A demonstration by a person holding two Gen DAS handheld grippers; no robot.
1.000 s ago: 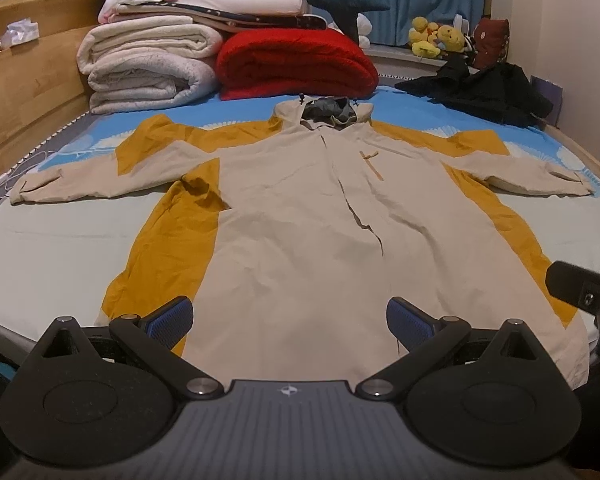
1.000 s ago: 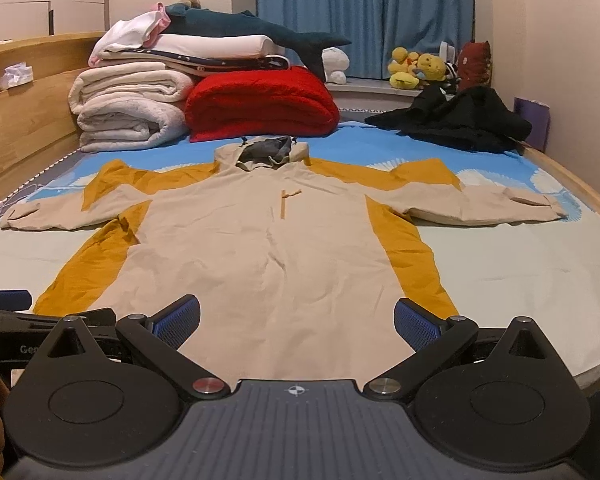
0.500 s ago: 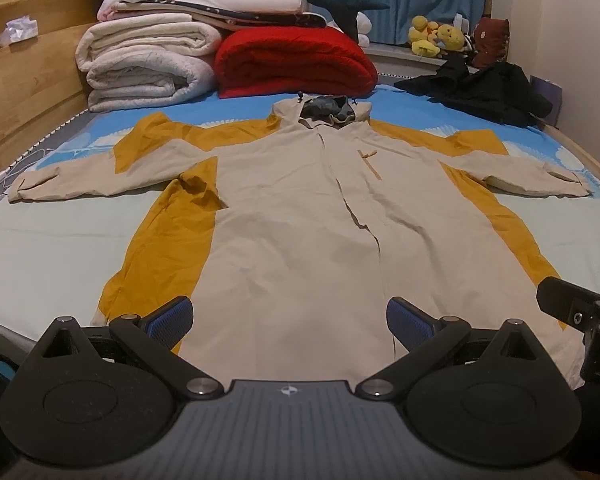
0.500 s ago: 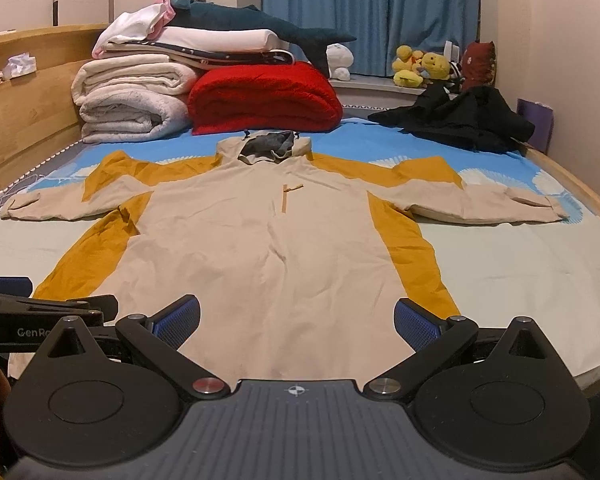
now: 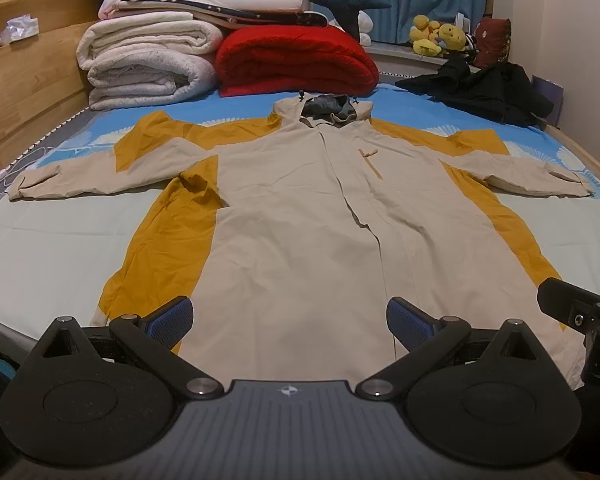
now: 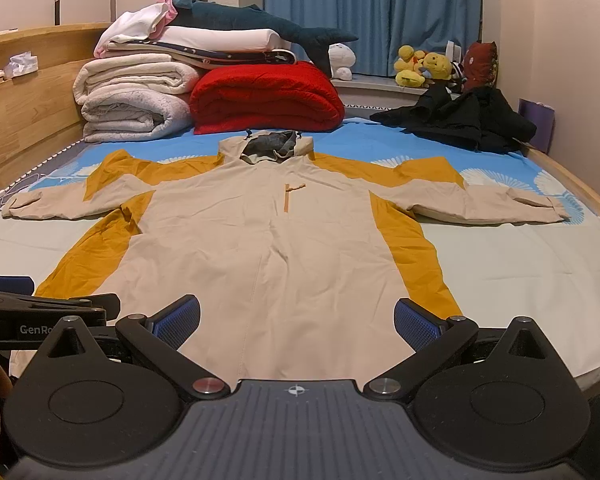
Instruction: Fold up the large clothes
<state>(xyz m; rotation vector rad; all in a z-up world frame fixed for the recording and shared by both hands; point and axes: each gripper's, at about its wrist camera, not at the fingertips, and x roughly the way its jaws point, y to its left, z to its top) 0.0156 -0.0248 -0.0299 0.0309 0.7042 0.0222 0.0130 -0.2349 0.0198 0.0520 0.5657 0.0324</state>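
A beige and mustard hooded jacket [image 5: 300, 216] lies flat on the bed, front up, sleeves spread out to both sides, hood toward the far end. It also shows in the right wrist view [image 6: 268, 240]. My left gripper [image 5: 290, 316] is open and empty, hovering over the jacket's hem. My right gripper [image 6: 296, 320] is open and empty over the hem too, to the right of the left one. The right gripper's side shows at the right edge of the left wrist view [image 5: 580, 312].
Folded white blankets [image 5: 148, 64] and a red blanket [image 5: 296, 60] are stacked at the far end of the bed [image 5: 40, 248]. A black garment [image 5: 488, 92] lies at the far right. A wooden bed frame [image 5: 24, 92] runs along the left.
Both grippers have risen slightly and shifted a little; the jacket has not moved. Both grippers stay open.
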